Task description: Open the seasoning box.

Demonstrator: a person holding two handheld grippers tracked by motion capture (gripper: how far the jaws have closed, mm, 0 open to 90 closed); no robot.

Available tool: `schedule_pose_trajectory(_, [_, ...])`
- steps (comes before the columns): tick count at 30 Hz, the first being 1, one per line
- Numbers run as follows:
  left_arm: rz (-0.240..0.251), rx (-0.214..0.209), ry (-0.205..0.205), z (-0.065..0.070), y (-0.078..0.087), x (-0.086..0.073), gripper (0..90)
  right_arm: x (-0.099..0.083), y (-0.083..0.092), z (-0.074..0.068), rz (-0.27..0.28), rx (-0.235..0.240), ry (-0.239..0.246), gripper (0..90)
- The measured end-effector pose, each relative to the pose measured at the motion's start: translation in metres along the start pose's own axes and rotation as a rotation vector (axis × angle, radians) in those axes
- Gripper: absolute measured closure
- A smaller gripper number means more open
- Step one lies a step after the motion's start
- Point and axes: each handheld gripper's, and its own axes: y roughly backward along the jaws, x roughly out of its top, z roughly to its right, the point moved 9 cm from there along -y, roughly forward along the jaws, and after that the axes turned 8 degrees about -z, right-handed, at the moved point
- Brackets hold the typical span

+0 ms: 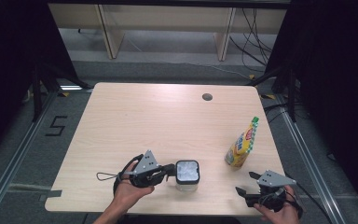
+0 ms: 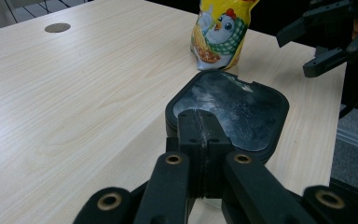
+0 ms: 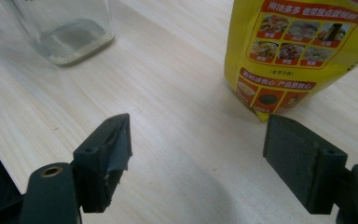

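Here, left gripper point(image 1: 170, 171) jaws pressed together, tips at lid point(image 2: 233, 109) edge of jar point(image 1: 187, 176). Right gripper point(image 1: 244, 191) jaws apart, empty, near yellow pouch point(image 1: 242, 145), itself right of jar.

- A pale wooden table point(image 1: 158, 116) with rounded corners fills the middle of the room.
- A round hole point(image 1: 207, 97) is cut into its top near the far edge, right of centre.
- A yellow pouch point(image 1: 241, 147) stands tilted near the right edge, its green cap pointing away; a cartoon chicken is printed on one face and small food pictures on the other.
- A black "5" point(image 1: 56, 126) is marked on the grey floor left of the table.
- Metal rails point(image 1: 9, 163) run along the floor on both sides.
- Black curtains point(image 1: 9, 56) hang left and right.
- Light wooden legs point(image 1: 109, 32) stand at the back.
- Loose cables point(image 1: 256, 42) trail across the floor beside them.
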Motion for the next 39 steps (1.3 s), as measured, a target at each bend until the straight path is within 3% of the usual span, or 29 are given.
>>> schedule_pose_trajectory(3, [-0.012,0.003,-0.022,-0.001,0.001,-0.001,89.0,0.001,0.0,-0.001,0.002,0.005,0.002,24.5])
schedule_pose_trajectory(4, [-0.017,0.004,-0.013,-0.001,0.001,-0.001,89.1,0.0,-0.001,0.0,-0.001,0.001,0.013,24.5])
schedule_pose_trajectory(5, [-0.017,0.007,-0.004,0.0,0.001,-0.001,89.1,0.0,-0.001,-0.002,-0.005,0.003,-0.006,24.5])
schedule_pose_trajectory(13, [-0.001,0.005,0.003,-0.001,0.001,-0.002,89.1,0.002,0.0,-0.004,0.005,0.016,-0.009,24.5])
schedule_pose_trajectory(14, [-0.003,-0.002,0.011,-0.001,0.001,-0.003,89.1,0.005,0.0,-0.004,0.024,0.011,0.017,24.6])
schedule_pose_trajectory(15, [0.002,-0.007,0.003,-0.001,0.001,-0.003,89.1,0.005,0.001,-0.009,0.018,0.024,-0.009,25.3])
schedule_pose_trajectory(18, [0.016,0.003,0.018,0.0,0.001,-0.003,89.0,0.012,0.0,-0.011,0.059,0.029,0.026,26.0])
schedule_pose_trajectory(19, [0.02,0.001,0.022,0.0,0.001,-0.002,89.0,0.013,0.0,-0.015,0.062,0.04,0.006,26.3])
schedule_pose_trajectory(20, [0.021,-0.007,0.024,0.0,0.001,-0.002,89.0,0.015,0.0,-0.016,0.075,0.051,0.023,27.4])
schedule_pose_trajectory(21, [0.022,-0.009,0.028,-0.001,0.001,-0.003,89.0,0.016,-0.001,-0.016,0.076,0.052,0.04,29.3])
schedule_pose_trajectory(23, [0.026,-0.001,0.035,-0.001,0.001,-0.003,89.0,0.017,-0.002,-0.023,0.078,0.079,0.025,35.6])
schedule_pose_trajectory(24, [0.027,0.001,0.03,-0.001,0.001,-0.004,89.0,0.02,-0.002,-0.024,0.091,0.086,0.06,38.2])
schedule_pose_trajectory(25, [0.025,-0.005,0.028,-0.002,0.002,-0.004,88.9,0.021,-0.003,-0.026,0.098,0.091,0.061,40.0])
schedule_pose_trajectory(28, [0.032,-0.016,0.064,-0.003,0.002,-0.006,89.0,0.029,-0.004,-0.033,0.125,0.104,0.099,47.4])
schedule_pose_trajectory(29, [0.038,-0.006,0.055,-0.002,0.002,-0.005,88.9,0.029,-0.004,-0.037,0.116,0.119,0.072,49.1])
schedule_pose_trajectory(32, [0.032,-0.007,0.035,-0.002,0.001,-0.005,88.9,0.041,-0.007,-0.043,0.158,0.135,0.119,58.8])
schedule_pose_trajectory(33, [0.036,-0.011,0.054,-0.001,0.001,-0.005,88.9,0.044,-0.006,-0.045,0.164,0.135,0.112,60.4])
schedule_pose_trajectory(35, [0.04,-0.002,0.051,-0.002,0.001,-0.005,88.8,0.055,-0.005,-0.05,0.205,0.141,0.127,64.3])
schedule_pose_trajectory(36, [0.039,-0.006,0.056,-0.001,0.002,-0.006,88.6,0.057,-0.005,-0.053,0.212,0.145,0.118,65.1])
schedule_pose_trajectory(39, [0.039,-0.011,0.049,-0.002,0.001,-0.005,88.2,0.064,-0.009,-0.059,0.218,0.153,0.153,70.2])
